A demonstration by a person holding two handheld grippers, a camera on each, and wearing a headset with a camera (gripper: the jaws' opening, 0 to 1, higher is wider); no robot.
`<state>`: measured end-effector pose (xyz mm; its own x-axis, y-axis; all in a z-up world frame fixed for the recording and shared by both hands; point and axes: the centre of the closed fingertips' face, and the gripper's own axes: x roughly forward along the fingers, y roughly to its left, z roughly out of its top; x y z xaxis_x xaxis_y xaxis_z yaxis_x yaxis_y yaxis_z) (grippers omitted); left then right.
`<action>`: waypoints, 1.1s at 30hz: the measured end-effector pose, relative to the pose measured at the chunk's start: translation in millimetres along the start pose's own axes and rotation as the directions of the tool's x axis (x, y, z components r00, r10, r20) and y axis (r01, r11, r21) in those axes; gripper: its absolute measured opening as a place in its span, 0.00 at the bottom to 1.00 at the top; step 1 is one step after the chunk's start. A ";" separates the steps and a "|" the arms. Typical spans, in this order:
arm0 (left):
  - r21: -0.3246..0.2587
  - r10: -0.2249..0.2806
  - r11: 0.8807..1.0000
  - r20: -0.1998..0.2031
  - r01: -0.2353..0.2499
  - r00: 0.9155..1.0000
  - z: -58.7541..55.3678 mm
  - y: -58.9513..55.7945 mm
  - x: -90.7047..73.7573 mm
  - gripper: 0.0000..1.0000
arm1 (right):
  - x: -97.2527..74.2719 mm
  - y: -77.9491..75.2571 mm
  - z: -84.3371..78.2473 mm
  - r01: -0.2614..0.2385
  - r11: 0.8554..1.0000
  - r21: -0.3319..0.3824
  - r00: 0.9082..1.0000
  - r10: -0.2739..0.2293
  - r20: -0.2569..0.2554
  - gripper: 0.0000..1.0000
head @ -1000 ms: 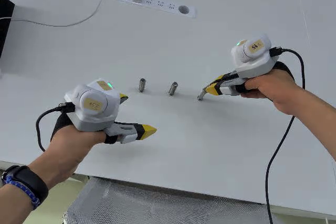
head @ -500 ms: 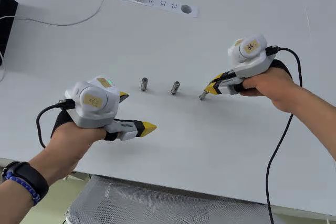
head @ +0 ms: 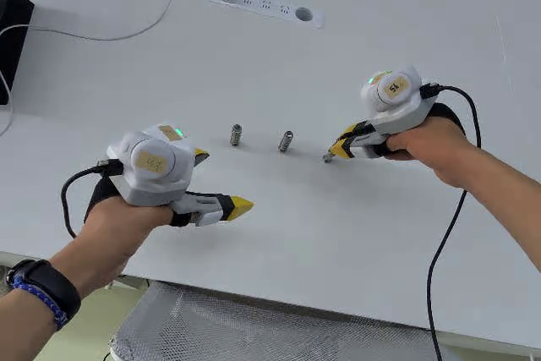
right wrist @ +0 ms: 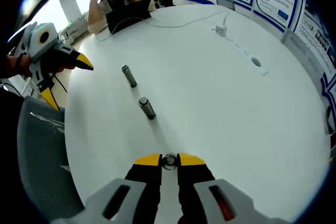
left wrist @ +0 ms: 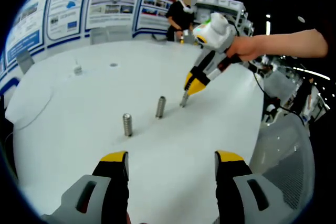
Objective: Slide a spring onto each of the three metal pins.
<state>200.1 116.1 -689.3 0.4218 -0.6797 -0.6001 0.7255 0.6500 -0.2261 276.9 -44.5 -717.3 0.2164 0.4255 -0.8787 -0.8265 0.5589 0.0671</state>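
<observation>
Two metal pins stand on the white table (head: 338,234), each with a spring on it: one on the left (head: 236,134) (left wrist: 127,124) (right wrist: 128,75), one in the middle (head: 286,141) (left wrist: 160,107) (right wrist: 147,107). To their right, my right gripper (head: 336,150) (right wrist: 169,160) (left wrist: 188,84) is shut on a third spring (head: 327,157) (right wrist: 169,161) (left wrist: 184,99), which slants down to the table. I cannot tell whether a pin is inside it. My left gripper (head: 220,181) (left wrist: 170,158) is open with nothing between its fingers, nearer the table's front edge and short of the left pin.
A white power strip (head: 254,3) with a plugged cable lies at the back of the table. A cable (head: 444,234) trails from the right gripper over the front edge. People (right wrist: 123,3) sit at the far side in the right gripper view.
The right gripper's body has tipped to the left, closer over the third spring, with its tips still at the spring. The left gripper has kept its place.
</observation>
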 end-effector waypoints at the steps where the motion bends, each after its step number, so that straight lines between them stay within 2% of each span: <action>1: -0.002 0.000 1.000 0.001 0.000 1.000 0.1 0.1 -0.1 0.68 | 0.9 0.1 -0.4 0.001 1.000 0.001 1.000 -0.001 -0.001 0.13; 27: -0.021 0.003 1.000 -0.010 -0.003 1.000 -6.0 -1.5 -1.5 0.67 | 23.2 -3.4 -8.7 0.034 0.999 0.034 0.999 -0.034 0.002 0.13; 33: -0.029 0.008 1.000 -0.010 -0.008 1.000 -8.6 0.0 -4.6 0.67 | 22.5 -1.6 -10.2 0.035 0.999 0.038 0.999 -0.035 0.005 0.19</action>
<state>193.4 122.1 -693.2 0.4223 -0.6711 -0.6094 0.7059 0.6652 -0.2434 277.8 -43.0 -742.0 0.2481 0.4093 -0.8780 -0.7981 0.6001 0.0543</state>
